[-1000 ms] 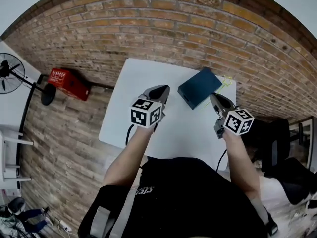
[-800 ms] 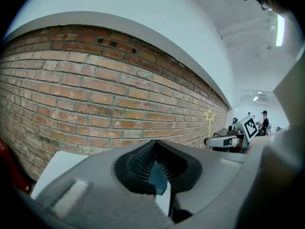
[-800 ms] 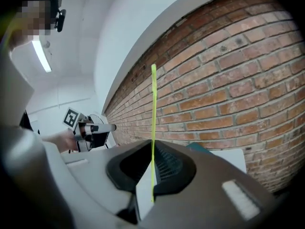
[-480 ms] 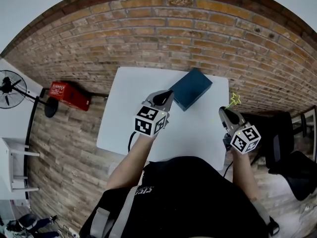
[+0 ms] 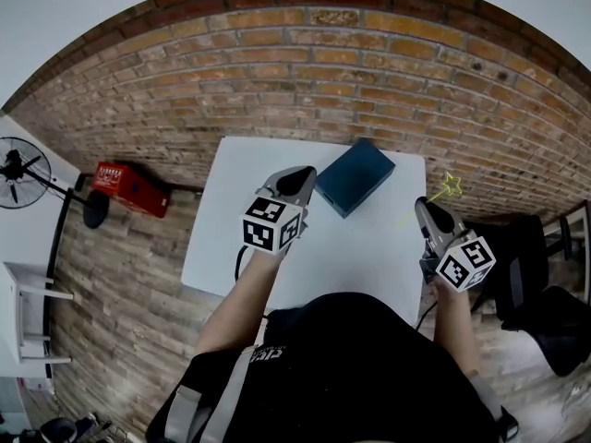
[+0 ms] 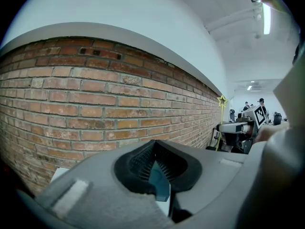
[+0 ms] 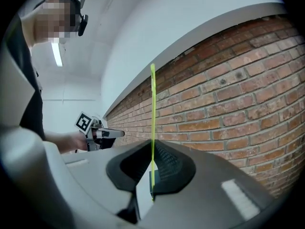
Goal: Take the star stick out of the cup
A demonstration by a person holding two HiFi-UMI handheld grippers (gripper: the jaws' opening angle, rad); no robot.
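2 jaw pairs are pressing together: the right gripper point(image 5: 428, 208) is pinching the star stick point(image 5: 451, 185), clear beside the blue cup point(image 5: 355, 175); the left gripper point(image 5: 295, 180) is gripping nothing. Extraction seems finished, so gently setting it down is probably coming next.

Star stick point(image 5: 450, 185): yellow-green. Box point(image 5: 355, 177): dark teal. Table point(image 5: 240, 201): white. Brickwork point(image 5: 277, 72): red-brown, pale mortar lines. Case point(image 5: 129, 187): red. Fan point(image 5: 17, 166): black.

Person in black top point(image 5: 342, 367) with small white print point(image 5: 271, 355) and grey strap point(image 5: 185, 409). Tools: left tongs point(image 5: 297, 181) and right tongs point(image 5: 429, 212), grey shells, black ribbed pads point(image 6: 143, 159), white cubes point(image 5: 273, 224) with black square markers.
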